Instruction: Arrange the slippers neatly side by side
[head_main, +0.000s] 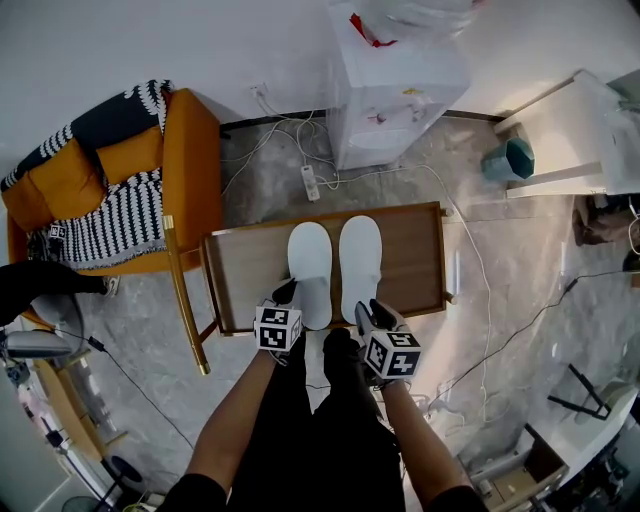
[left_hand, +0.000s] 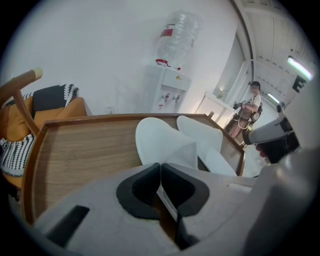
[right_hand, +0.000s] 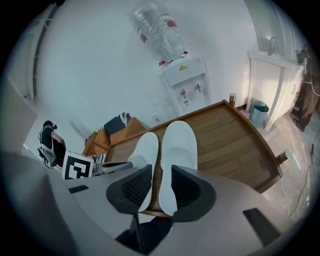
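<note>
Two white slippers lie side by side, toes away from me, on a low wooden table (head_main: 245, 265): the left slipper (head_main: 310, 260) (left_hand: 157, 137) (right_hand: 147, 147) and the right slipper (head_main: 360, 255) (left_hand: 200, 131) (right_hand: 180, 142). My left gripper (head_main: 285, 295) (left_hand: 160, 170) is at the left slipper's heel, its jaws shut together, and I see nothing between the pads. My right gripper (head_main: 368, 310) (right_hand: 161, 180) hovers at the right slipper's heel with its jaws open. That heel shows through the gap beyond them.
An orange chair (head_main: 120, 180) with a black-and-white cushion stands left of the table. A water dispenser (head_main: 395, 90), a power strip (head_main: 310, 182) with cables, a teal bin (head_main: 510, 158) and a white cabinet (head_main: 570, 130) lie beyond. My black-clad legs (head_main: 320, 430) are at the near edge.
</note>
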